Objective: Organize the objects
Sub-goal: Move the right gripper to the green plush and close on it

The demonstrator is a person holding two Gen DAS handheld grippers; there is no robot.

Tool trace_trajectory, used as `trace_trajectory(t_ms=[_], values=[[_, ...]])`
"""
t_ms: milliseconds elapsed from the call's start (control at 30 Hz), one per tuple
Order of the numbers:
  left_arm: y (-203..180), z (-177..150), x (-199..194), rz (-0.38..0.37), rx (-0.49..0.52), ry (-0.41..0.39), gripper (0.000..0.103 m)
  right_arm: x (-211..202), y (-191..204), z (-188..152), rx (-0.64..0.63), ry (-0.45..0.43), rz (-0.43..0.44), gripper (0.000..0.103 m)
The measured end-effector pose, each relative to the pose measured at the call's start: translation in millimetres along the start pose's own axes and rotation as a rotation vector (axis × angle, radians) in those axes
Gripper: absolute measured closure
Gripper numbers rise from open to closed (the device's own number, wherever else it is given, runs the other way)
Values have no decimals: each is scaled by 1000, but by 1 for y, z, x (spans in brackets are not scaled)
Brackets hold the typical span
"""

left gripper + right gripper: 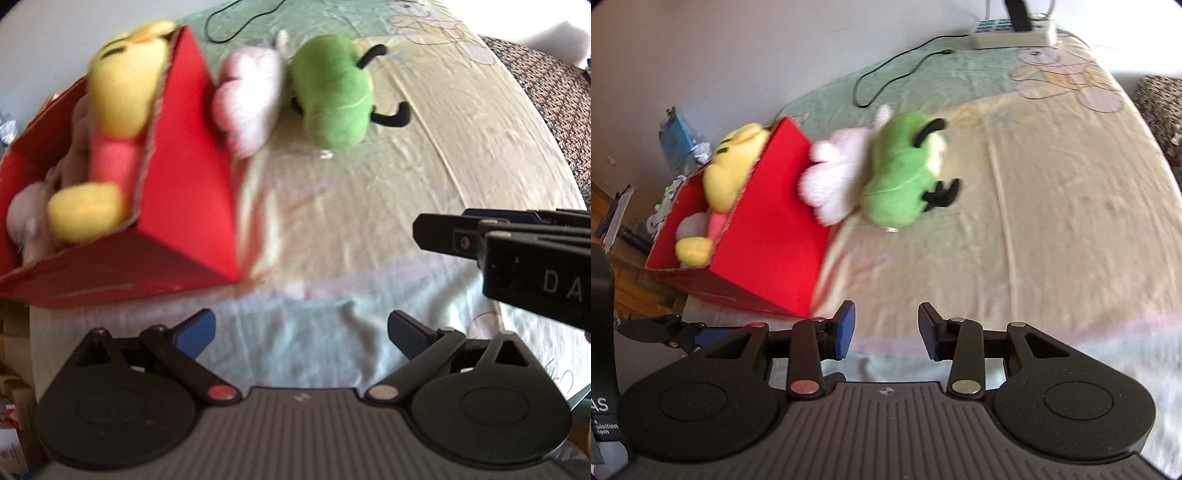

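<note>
Ahead and to the left of my left gripper (301,332), which is released with its blue pads spread over the bed sheet (424,177), stands an open red cardboard box (184,177) holding a yellow plush toy (122,110) with a pink middle. Just beyond the box's far corner lie a pale pink plush (251,96) and a green plush (332,92) with black limbs, touching each other on the wrinkled, cartoon-printed sheet. My right gripper (886,328) is likewise released, level above the sheet's near edge, beside the left gripper. A black cable (886,79) and a white power strip (1012,35) lie far ahead on the bed.
</note>
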State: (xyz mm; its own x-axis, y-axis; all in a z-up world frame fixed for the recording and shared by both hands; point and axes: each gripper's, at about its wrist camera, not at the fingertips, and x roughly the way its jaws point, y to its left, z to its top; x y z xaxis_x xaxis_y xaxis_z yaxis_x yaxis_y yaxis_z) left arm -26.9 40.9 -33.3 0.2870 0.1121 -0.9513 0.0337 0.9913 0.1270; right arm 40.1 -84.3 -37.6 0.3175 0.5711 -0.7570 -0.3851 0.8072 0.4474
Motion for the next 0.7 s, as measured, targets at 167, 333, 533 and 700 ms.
trace_trajectory(t_ms=[167, 333, 533, 700], values=[[-15, 14, 6, -17, 41, -29, 4, -2, -24, 3, 59, -18, -26, 62], [-26, 33, 12, -49, 83, -99, 3, 0, -49, 5, 165, -27, -18, 62], [-20, 62, 31, -85, 74, -144, 3, 1, -66, 20, 240, -89, -17, 61], [-16, 87, 45, -80, 89, -181, 2, 14, -82, 41, 317, -126, 56, 60]])
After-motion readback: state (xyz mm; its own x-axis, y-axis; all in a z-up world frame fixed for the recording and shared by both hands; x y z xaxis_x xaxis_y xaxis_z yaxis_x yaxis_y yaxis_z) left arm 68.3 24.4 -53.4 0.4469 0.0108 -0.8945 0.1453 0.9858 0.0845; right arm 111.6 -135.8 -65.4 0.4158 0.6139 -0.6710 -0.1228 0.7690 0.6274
